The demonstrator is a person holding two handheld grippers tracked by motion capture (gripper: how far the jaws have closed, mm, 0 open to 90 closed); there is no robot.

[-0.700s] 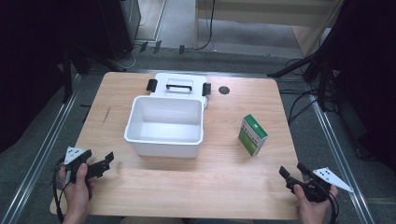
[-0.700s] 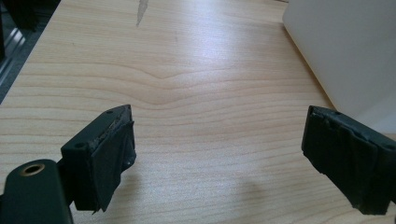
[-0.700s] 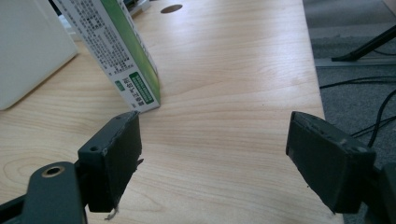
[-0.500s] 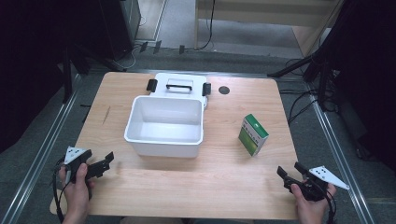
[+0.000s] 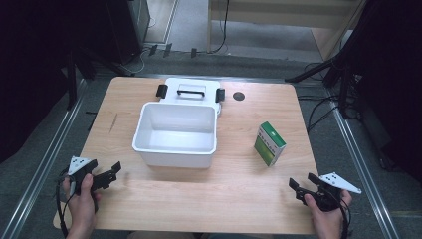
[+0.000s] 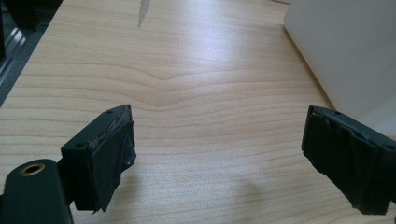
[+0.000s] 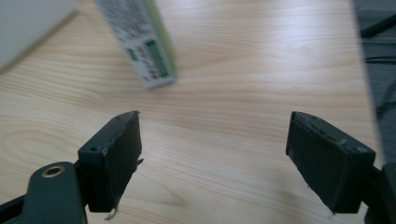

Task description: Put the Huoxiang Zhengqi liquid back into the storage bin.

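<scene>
High view first: the wooden table (image 5: pixel 239 199) takes up the middle of the frame. On it, a little left of centre, sits the white bin (image 5: pixel 176 133), open on top, with its white lid (image 5: pixel 190 91) lying flat just behind it, black handle and black clips facing up. Right of centre stands the green and white box (image 5: pixel 269 143), upright on the bare wood and well apart from the bin. A small dark round spot (image 5: pixel 239 96) marks the table near the lid's right end.

At the lower left of the frame I hold my left gripper (image 5: pixel 113 172) just over the table edge, near the bin's front left corner; its jaws stand wide apart with nothing between them, as the left gripper view also shows. At the lower right I hold my right gripper (image 5: pixel 301 181), jaws spread wide and empty too. From the right gripper view the box (image 7: pixel 140 42) stands ahead in the upper left, beyond the fingertips, touching neither jaw.
</scene>
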